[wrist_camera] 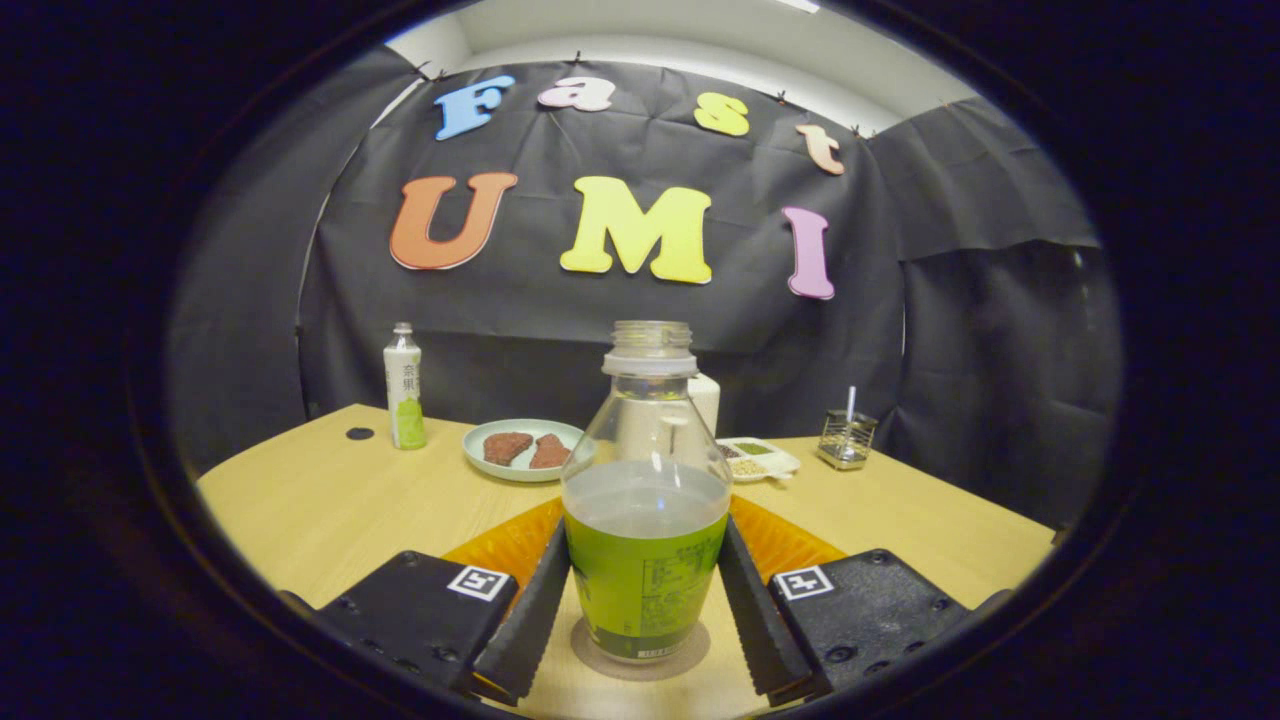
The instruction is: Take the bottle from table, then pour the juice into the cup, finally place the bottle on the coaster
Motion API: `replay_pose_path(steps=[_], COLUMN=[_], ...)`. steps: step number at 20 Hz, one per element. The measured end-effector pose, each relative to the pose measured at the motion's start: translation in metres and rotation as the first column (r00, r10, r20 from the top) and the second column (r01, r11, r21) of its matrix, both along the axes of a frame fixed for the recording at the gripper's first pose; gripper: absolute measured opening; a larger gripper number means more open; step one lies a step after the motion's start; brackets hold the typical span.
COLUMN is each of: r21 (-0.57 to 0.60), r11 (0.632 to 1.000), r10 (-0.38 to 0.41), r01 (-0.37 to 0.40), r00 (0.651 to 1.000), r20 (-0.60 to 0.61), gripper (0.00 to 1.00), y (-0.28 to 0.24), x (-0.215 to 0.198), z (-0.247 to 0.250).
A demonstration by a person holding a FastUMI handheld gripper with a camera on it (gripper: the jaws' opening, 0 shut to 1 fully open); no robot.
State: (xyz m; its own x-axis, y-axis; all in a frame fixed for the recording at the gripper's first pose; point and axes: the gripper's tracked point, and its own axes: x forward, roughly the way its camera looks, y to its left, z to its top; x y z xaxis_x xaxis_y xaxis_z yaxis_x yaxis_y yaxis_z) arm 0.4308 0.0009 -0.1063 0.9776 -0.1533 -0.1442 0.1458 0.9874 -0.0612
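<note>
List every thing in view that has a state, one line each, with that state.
bottle: uncapped, upright, partly filled, standing on the coaster.
gripper: fingers close on either side of the bottle; contact unclear.
small bottle: capped, upright, beyond the fingers.
plate: holds two brown pieces.
orange mat: flat on the table, behind the bottle.
glass holder: upright, with a white stick in it.

Clear bottle (645, 500) with green label, orange mat (510, 545), pale-green plate (520, 465), black ridged gripper (645, 610).
</note>
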Motion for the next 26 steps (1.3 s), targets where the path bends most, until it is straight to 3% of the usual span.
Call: replay_pose_path(steps=[6,10,13,20,26], r21=[-0.009,-0.037,-0.022,-0.001,0.025], r11=[1.0,0.999,1.0,1.0,1.0], r10=[-0.007,-0.004,-0.007,0.018,-0.003], r01=[0.007,0.005,0.008,-0.018,0.0], r00=[1.0,0.999,0.999,0.997,0.994], r20=[0.016,0.035,0.047,0.076,0.111], gripper=[0.84,0.98,1.0,1.0,1.0], y=[-0.007,-0.008,-0.009,-0.003,-0.004], x=[-0.003,-0.015,-0.028,-0.086,-0.162], z=[-0.001,0.013,0.023,0.059,0.085])
